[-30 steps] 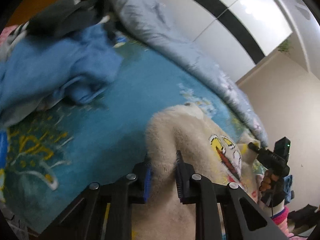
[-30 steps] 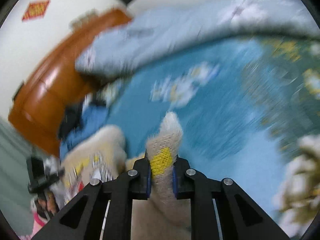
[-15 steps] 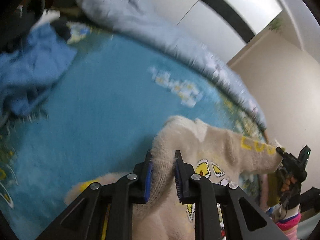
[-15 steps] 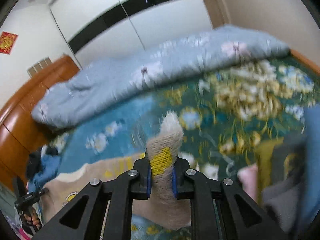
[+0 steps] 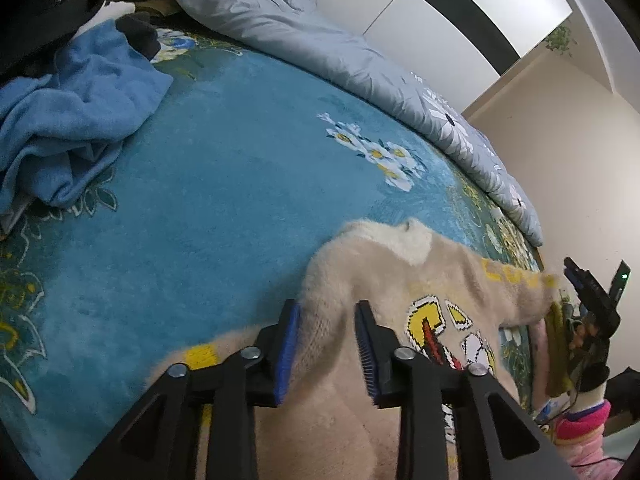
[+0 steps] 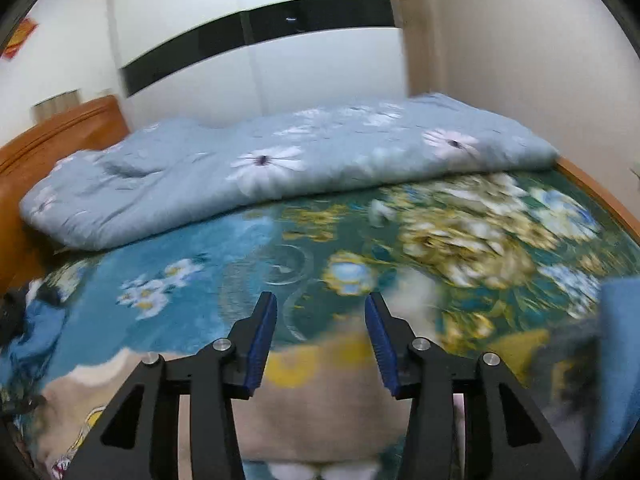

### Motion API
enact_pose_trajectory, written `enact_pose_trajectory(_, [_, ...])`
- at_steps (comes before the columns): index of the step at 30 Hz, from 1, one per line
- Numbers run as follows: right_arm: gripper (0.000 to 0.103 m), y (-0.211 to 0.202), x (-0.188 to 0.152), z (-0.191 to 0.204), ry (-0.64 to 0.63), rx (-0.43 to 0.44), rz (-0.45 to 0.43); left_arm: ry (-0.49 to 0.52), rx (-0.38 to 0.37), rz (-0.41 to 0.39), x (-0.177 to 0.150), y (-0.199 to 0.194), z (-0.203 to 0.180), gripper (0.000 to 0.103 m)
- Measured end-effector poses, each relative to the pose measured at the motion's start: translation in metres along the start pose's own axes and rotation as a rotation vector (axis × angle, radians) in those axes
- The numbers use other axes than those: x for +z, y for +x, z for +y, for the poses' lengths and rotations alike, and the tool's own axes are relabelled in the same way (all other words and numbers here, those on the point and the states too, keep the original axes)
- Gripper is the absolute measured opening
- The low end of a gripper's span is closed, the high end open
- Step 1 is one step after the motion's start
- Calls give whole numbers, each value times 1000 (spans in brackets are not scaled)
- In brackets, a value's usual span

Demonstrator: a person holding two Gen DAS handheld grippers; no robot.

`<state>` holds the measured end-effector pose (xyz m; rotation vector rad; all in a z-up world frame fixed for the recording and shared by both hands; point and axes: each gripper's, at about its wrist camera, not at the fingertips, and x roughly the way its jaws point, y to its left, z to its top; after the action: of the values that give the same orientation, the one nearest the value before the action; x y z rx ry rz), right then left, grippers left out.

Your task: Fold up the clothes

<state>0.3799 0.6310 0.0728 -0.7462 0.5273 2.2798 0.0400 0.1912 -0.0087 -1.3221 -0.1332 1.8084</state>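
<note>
One cream sweater (image 5: 360, 420) lies under two parted grippers: left gripper (image 5: 327, 344), right gripper (image 6: 321, 334)

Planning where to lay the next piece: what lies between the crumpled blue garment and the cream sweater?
In the left wrist view, only bare blue floral bedspread separates the blue garment from the cream sweater.

Left tongs (image 5: 326, 344), fingers parted, blue pads (image 5: 289, 344) straddling fuzzy knit without pressing on it. Right tongs (image 6: 320, 332), fingers spread wide, nothing between the pads (image 6: 260, 340). In the left wrist view, the right tongs appear at far right, held by a hand (image 5: 588, 340).
</note>
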Motion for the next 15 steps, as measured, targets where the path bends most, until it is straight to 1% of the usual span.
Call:
enact_pose_trajectory(1, [48, 14, -5, 14, -43, 61, 56, -5, -7, 10, 0, 2, 2, 53])
enact_pose_trajectory(2, [48, 29, -10, 29, -87, 122, 111, -8, -6, 20, 0, 4, 4, 57])
enact_pose_trajectory(4, [48, 58, -20, 57, -176, 231, 219, -11, 4, 37, -2, 8, 6, 57])
enact_pose_trajectory(6, [48, 89, -34, 82, -274, 289, 310, -12, 19, 55, -5, 10, 10, 58])
enact_pose_trajectory(8, [52, 114, -39, 98, -334, 314, 363, -9, 21, 66, -9, 9, 13, 58])
enact_pose_trajectory(9, [57, 125, -40, 103, -356, 319, 380, -6, 20, 70, -10, 9, 14, 58])
enact_pose_trajectory(11, [62, 146, -41, 113, -391, 338, 416, -2, 14, 78, -12, 8, 16, 58])
enact_pose_trajectory(13, [63, 161, -40, 119, -382, 398, 458, -2, 12, 83, -13, 8, 16, 59])
enact_pose_trajectory(14, [65, 166, -40, 122, -379, 409, 475, -3, 14, 85, -13, 9, 16, 59])
enact_pose_trajectory(15, [71, 171, -42, 125, -376, 418, 492, -1, 16, 86, -14, 9, 15, 60])
